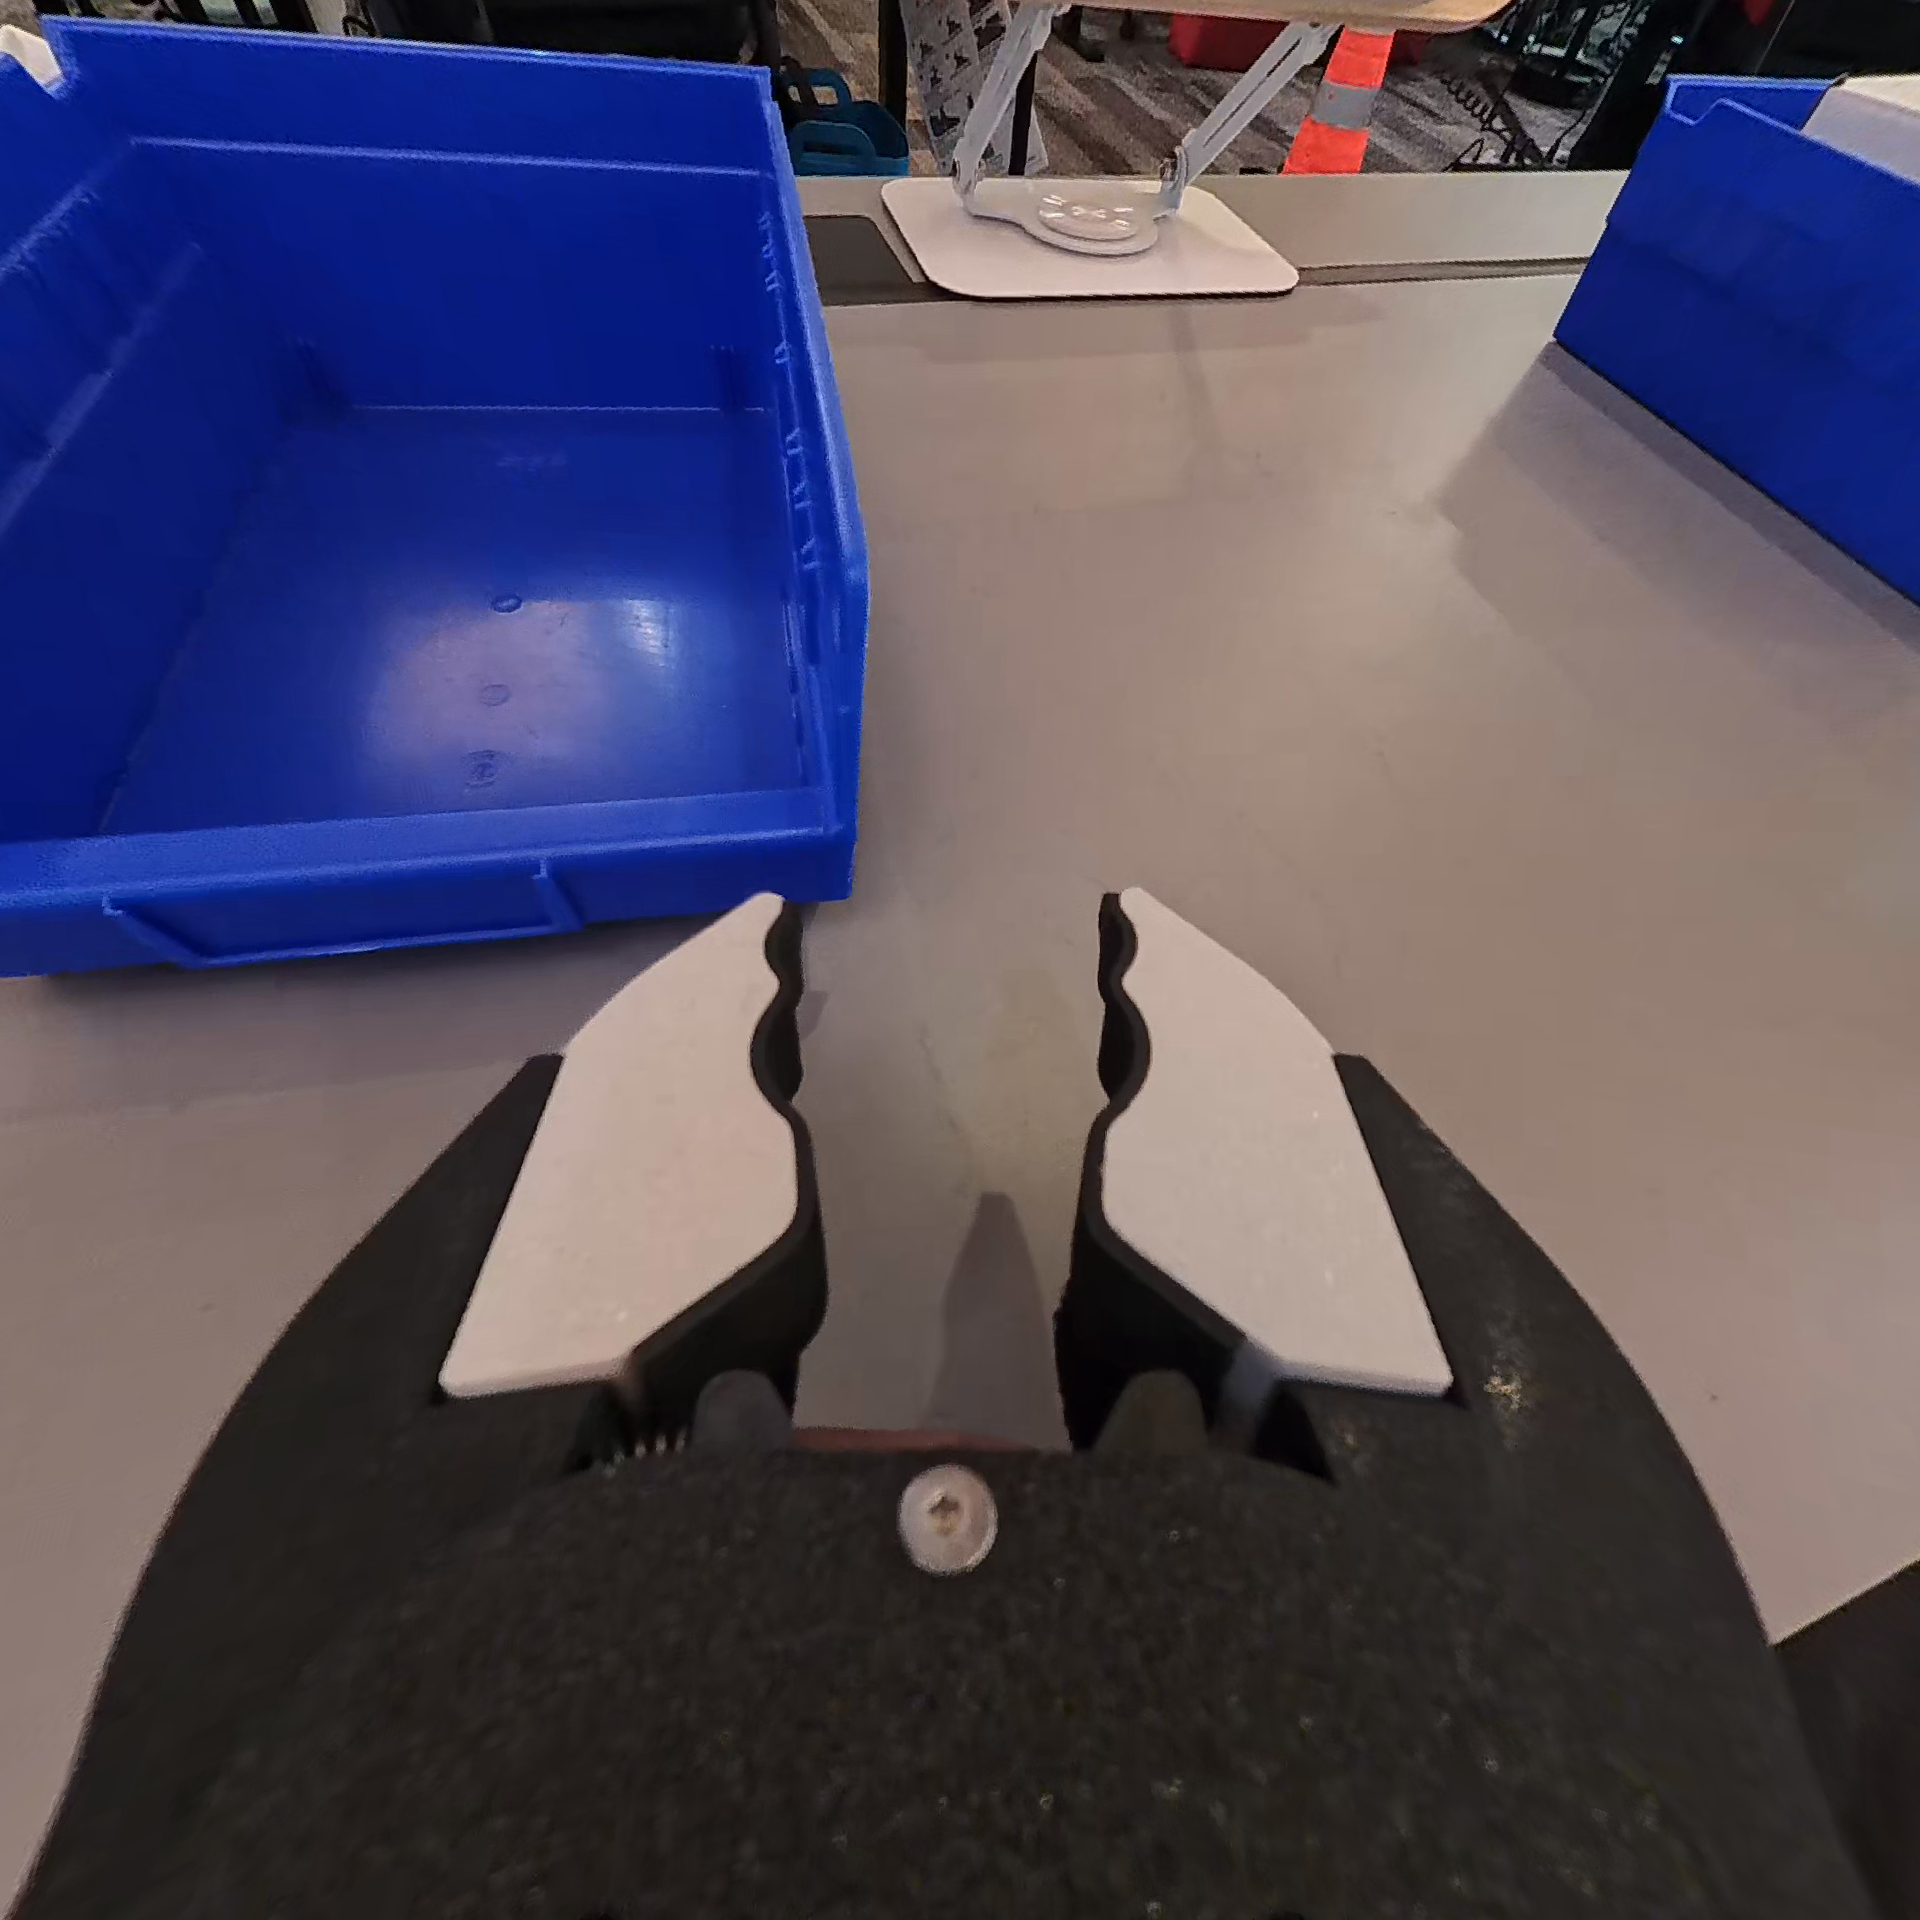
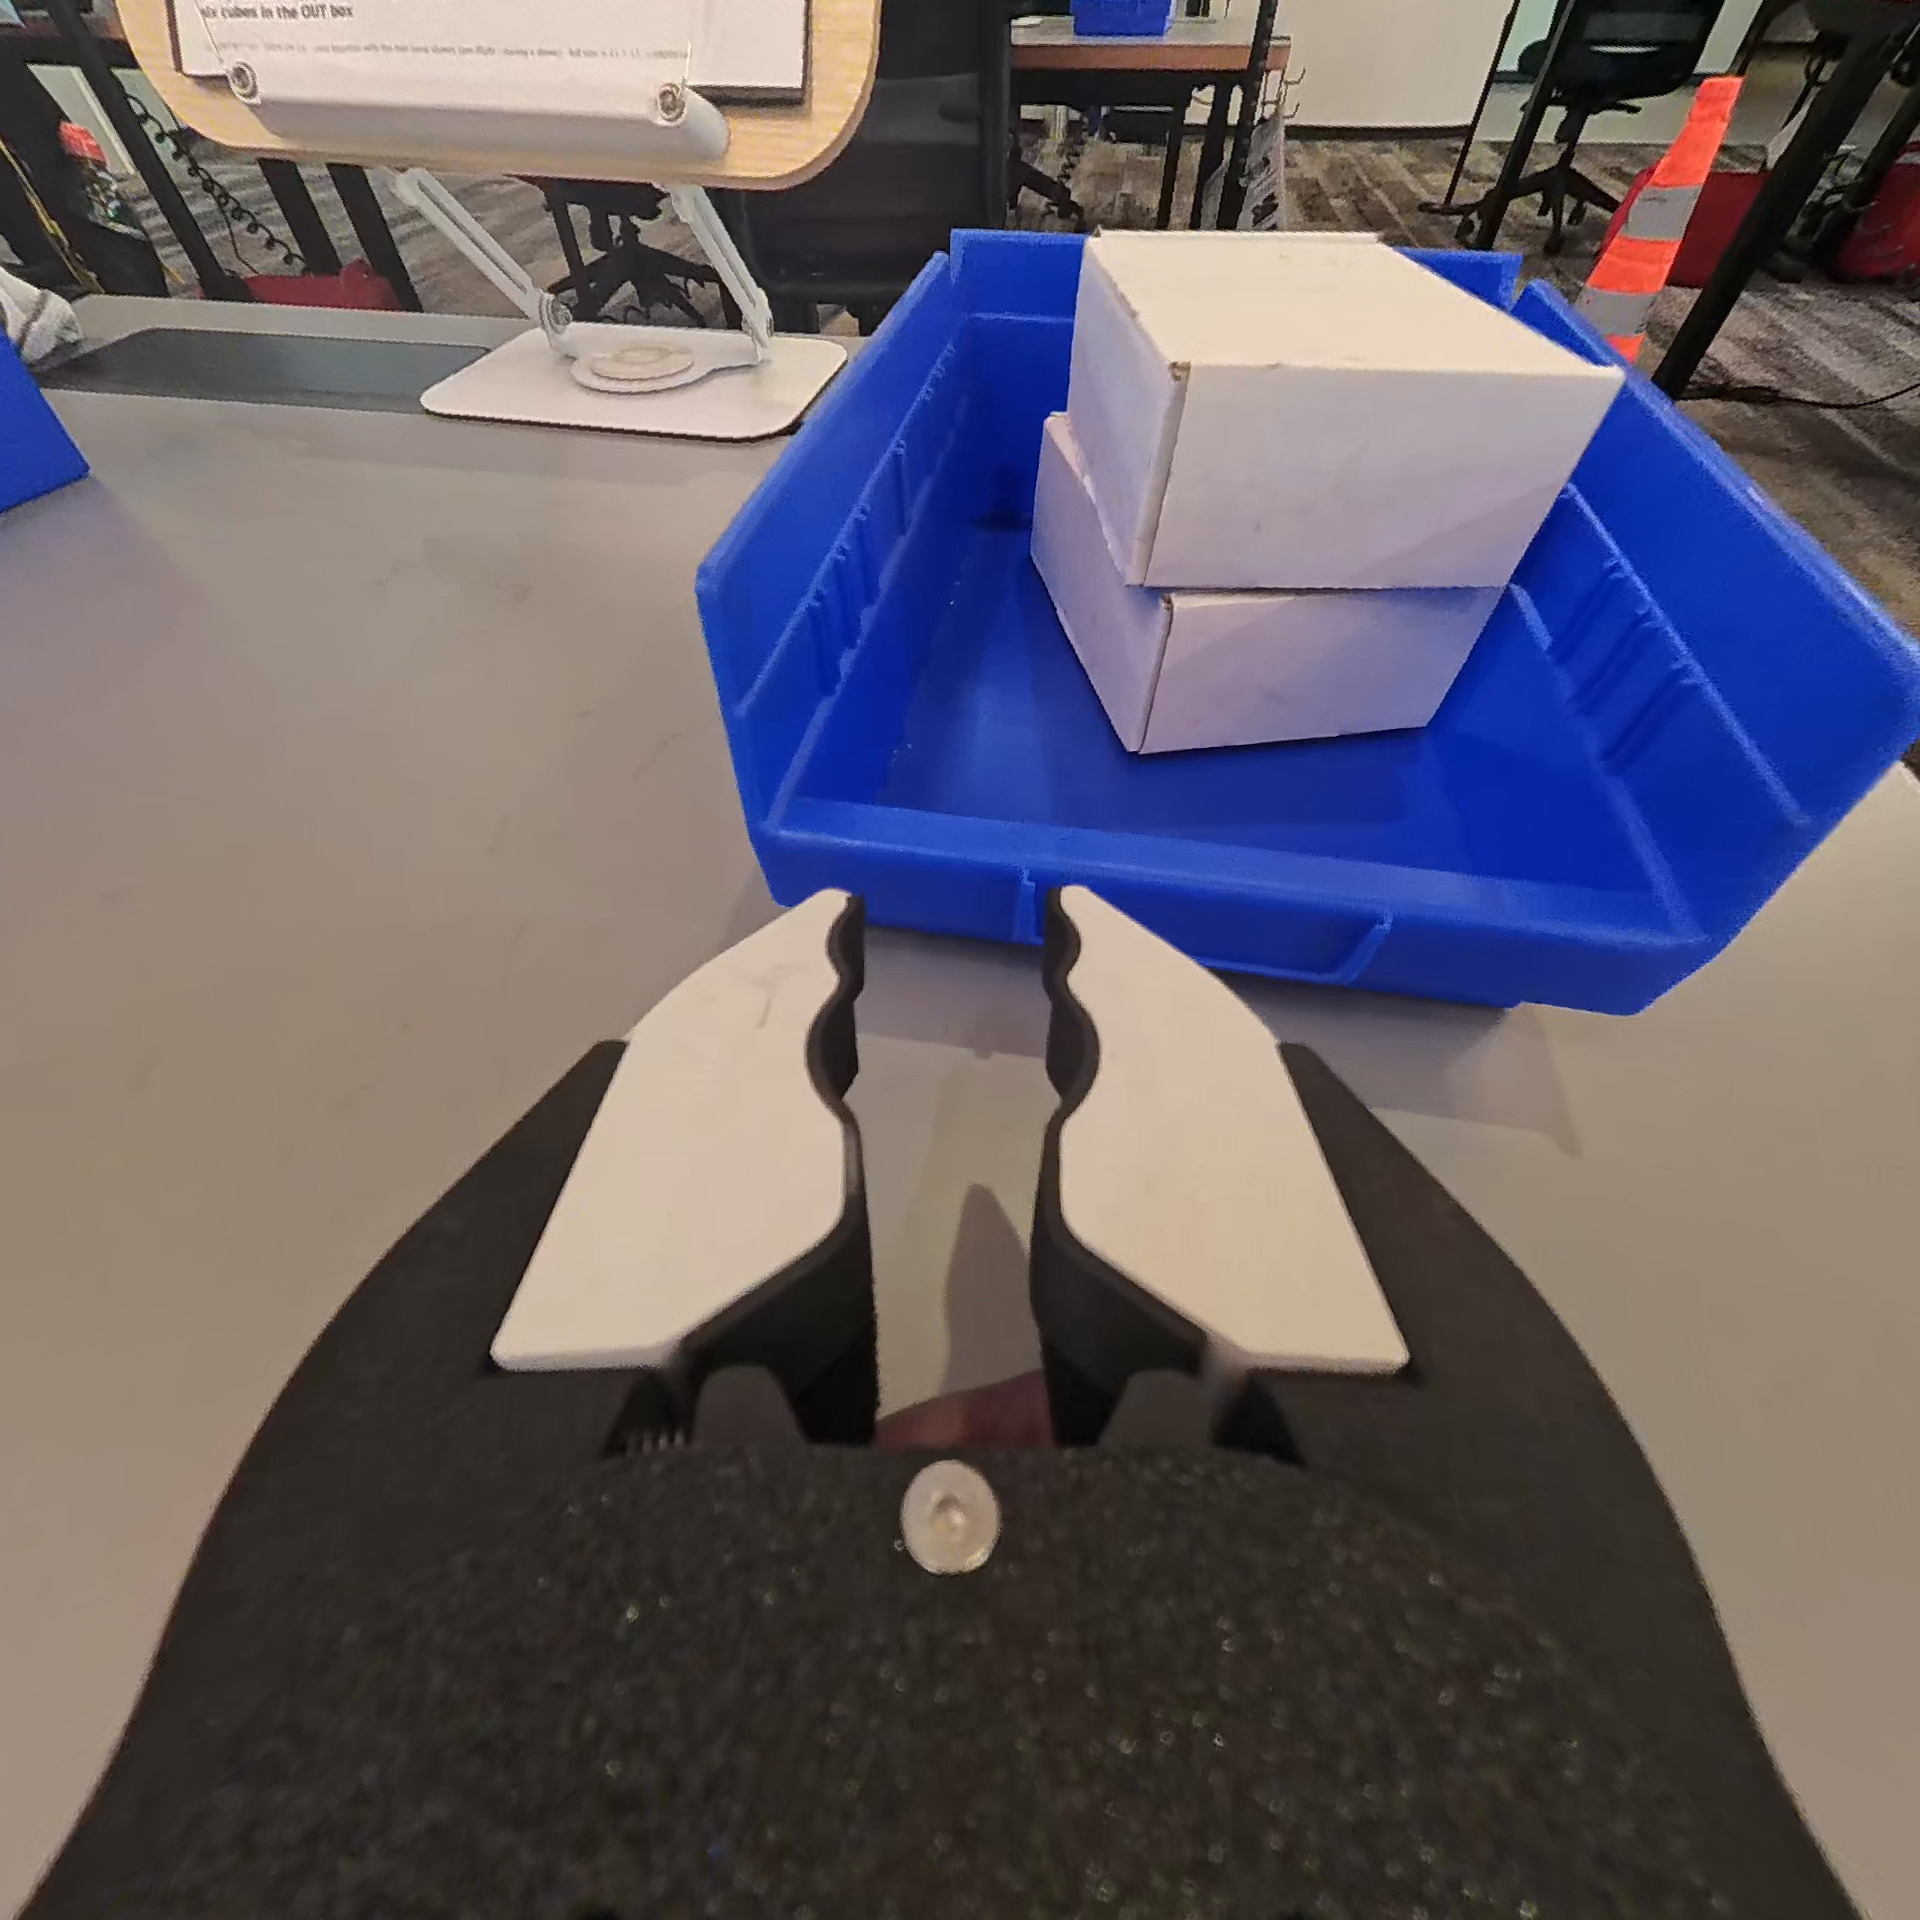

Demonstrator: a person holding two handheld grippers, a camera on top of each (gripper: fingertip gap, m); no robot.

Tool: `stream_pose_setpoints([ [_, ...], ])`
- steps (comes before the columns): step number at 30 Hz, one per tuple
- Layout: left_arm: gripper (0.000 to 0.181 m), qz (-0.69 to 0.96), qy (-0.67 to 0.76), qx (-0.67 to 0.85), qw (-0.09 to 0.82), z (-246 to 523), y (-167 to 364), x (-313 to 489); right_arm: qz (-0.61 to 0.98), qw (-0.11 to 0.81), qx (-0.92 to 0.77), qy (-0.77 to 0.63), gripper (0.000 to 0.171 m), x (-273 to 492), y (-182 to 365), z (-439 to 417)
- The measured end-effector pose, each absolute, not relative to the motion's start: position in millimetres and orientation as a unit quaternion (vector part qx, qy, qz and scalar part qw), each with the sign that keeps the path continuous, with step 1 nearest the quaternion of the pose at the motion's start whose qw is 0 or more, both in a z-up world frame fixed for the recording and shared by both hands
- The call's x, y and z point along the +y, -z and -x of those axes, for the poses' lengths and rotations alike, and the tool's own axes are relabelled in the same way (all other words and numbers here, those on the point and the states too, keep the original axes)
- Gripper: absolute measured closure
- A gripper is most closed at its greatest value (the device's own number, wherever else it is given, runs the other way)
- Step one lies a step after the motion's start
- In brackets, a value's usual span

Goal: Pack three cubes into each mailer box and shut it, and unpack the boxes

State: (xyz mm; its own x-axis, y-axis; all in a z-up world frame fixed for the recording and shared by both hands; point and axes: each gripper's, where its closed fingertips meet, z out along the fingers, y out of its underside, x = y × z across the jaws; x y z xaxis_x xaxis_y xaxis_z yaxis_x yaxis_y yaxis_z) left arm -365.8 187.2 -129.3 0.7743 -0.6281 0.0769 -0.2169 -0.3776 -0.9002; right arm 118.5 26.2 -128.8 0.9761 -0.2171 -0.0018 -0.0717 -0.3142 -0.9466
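Observation:
Two shut white mailer boxes are stacked in a blue bin in the right wrist view: the upper box lies skewed on the lower box. My right gripper is open and empty, just short of that bin's front wall. In the left wrist view a second blue bin stands empty at the left. My left gripper is open and empty over the grey table, just right of that bin's front corner. No cubes are in view.
A white stand base sits at the table's far edge and holds a board with a sheet above it. The bin with boxes also shows at the far right. An orange cone and office chairs stand beyond the table. The tips of one gripper are about 50 cm away from the tips of the other.

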Motion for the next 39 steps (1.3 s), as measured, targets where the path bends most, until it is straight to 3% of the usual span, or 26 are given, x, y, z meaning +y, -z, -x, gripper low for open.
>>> stream_pose_setpoints([
  [4,0.127,0.803,0.204,0.268,0.492,365,129,185,0.809,0.581,0.087,0.009,0.132,32,127,-97],
  [7,0.127,0.803,0.206,0.271,0.489,363,130,182,0.815,0.574,0.045,-0.06,0.111,50,125,-56],
  [10,0.127,0.803,0.206,0.28,0.484,359,132,177,0.816,0.577,0.03,-0.031,0.105,75,120,-45],
  [15,0.125,0.794,0.198,0.316,0.481,345,134,170,0.842,0.536,0.027,-0.055,0.115,97,133,-26],
  [18,0.123,0.786,0.21,0.344,0.47,325,136,159,0.828,0.554,-0.013,-0.084,0.134,98,118,2],
  [23,0.121,0.752,0.149,0.383,0.515,301,126,149,0.793,0.609,0.018,0.02,0.123,90,77,-27],
  [26,0.12,0.749,0.253,0.365,0.491,271,113,125,0.801,0.593,0.081,0.0,0.106,90,83,-50],
  [28,0.119,0.74,0.259,0.366,0.502,267,108,126,0.798,0.592,0.095,0.052,0.108,85,87,-78],
  [31,0.118,0.751,0.262,0.364,0.485,268,119,134,0.831,0.547,0.096,-0.006,0.1,96,112,-79],
  [34,0.117,0.763,0.294,0.358,0.451,259,128,131,0.851,0.518,0.084,-0.006,0.107,107,133,-74],
  [35,0.115,0.762,0.297,0.367,0.444,252,129,129,0.853,0.516,0.076,-0.013,0.117,109,134,-69],
  [37,0.115,0.755,0.289,0.388,0.442,234,127,125,0.85,0.52,0.076,-0.037,0.109,113,133,-57],
  [39,0.114,0.739,0.293,0.419,0.438,203,122,117,0.85,0.52,0.055,-0.061,0.117,113,132,-38],
])
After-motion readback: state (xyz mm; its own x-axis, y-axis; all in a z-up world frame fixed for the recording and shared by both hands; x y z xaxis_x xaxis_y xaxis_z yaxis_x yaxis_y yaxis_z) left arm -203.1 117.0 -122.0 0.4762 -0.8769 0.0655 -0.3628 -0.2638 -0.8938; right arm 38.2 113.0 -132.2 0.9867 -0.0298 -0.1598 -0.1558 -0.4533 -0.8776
